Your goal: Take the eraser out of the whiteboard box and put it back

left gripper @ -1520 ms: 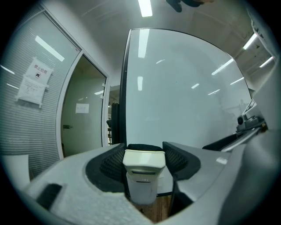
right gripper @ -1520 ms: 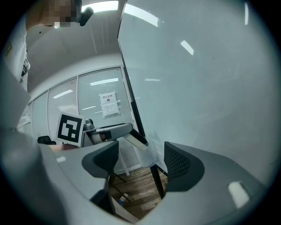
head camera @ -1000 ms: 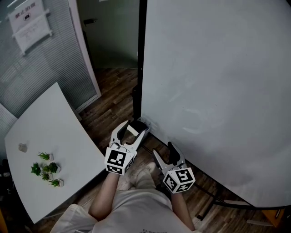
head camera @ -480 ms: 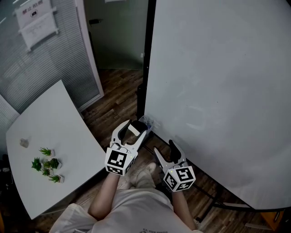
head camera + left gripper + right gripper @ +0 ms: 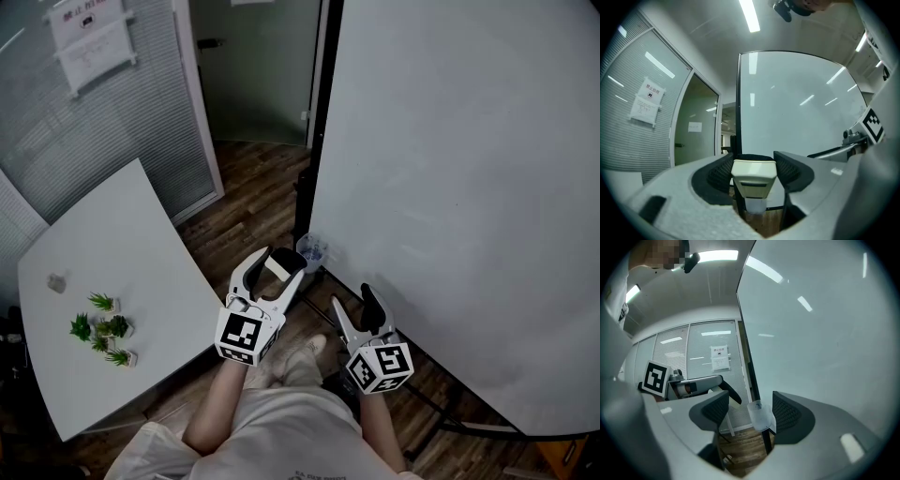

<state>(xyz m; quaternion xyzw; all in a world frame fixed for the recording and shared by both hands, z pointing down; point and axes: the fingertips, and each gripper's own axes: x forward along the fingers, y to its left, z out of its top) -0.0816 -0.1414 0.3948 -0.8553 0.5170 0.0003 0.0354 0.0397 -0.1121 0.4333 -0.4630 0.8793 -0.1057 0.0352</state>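
My left gripper [image 5: 272, 263] is shut on the cream eraser [image 5: 276, 267], which sits between its black pads [image 5: 793, 169] and shows end-on as the eraser [image 5: 753, 176] in the left gripper view. The clear plastic whiteboard box [image 5: 312, 251] hangs at the whiteboard's lower left corner, just beyond and right of the eraser. That box [image 5: 754, 205] shows under the eraser, and the box [image 5: 761, 416] also appears in the right gripper view. My right gripper [image 5: 353, 300] is lower right and apart from the box; its jaws are closing with nothing between them.
A large whiteboard [image 5: 469, 187] on a dark frame fills the right side, its stand foot [image 5: 450, 422] on the wood floor. A white table [image 5: 103, 281] with small potted plants [image 5: 101, 328] stands at left. Behind it are a glass partition with blinds [image 5: 84, 122] and a doorway [image 5: 258, 75].
Both hands have risen a little. The left gripper still carries the eraser and the gap between it and the box has grown slightly. The right jaws have narrowed a bit.
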